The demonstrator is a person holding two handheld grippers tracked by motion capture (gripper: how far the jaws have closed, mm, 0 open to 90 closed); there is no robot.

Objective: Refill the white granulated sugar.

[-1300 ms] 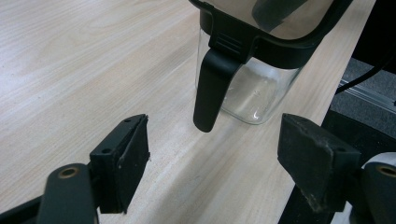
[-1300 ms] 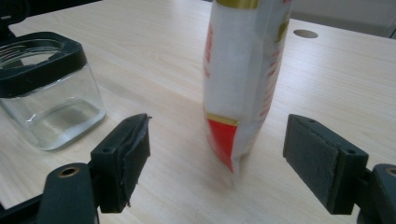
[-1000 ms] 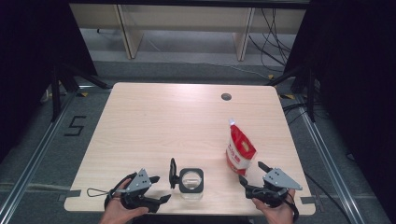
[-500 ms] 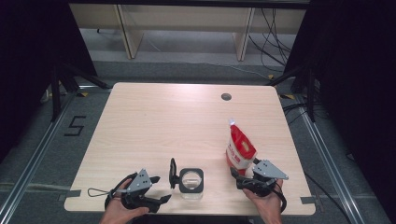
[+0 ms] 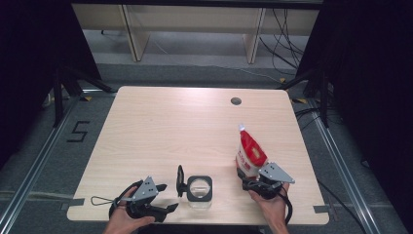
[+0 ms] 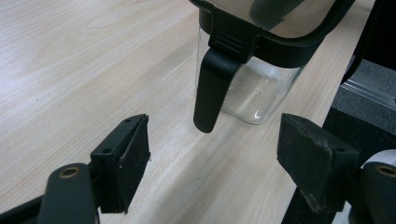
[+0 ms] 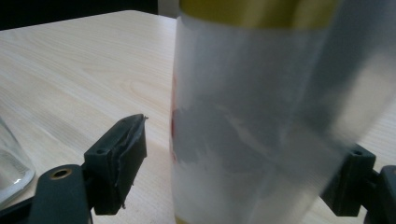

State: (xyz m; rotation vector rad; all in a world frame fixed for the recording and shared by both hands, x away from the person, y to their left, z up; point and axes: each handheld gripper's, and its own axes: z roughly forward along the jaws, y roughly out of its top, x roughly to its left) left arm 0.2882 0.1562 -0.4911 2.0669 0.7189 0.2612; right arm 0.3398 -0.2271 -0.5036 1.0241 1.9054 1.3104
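A red and white pouch [image 5: 251,152] stands upright on the right side of the wooden table [image 5: 185,126]. My right gripper [image 5: 249,181] sits at its near side, open, with one jaw on each side of the pouch [image 7: 252,116]. The left pad [image 7: 125,158] stands a little apart from the pouch. A square glass container [image 5: 199,191] with a black rim stands near the front edge, its black lid [image 5: 180,180] flipped up on the left. My left gripper [image 5: 168,209] is open just left of it, facing the container's hanging black latch [image 6: 211,88].
A round cable hole [image 5: 236,101] lies at the far right of the table. The container's glass corner [image 7: 11,170] shows left of the right gripper. The table's front edge [image 5: 195,222] runs close under both hands. Shelving legs [image 5: 129,34] stand beyond the table.
My right gripper has moved left and forward, from the table's right front corner up to the pouch, which now stands between its jaws. The left gripper has stayed put.
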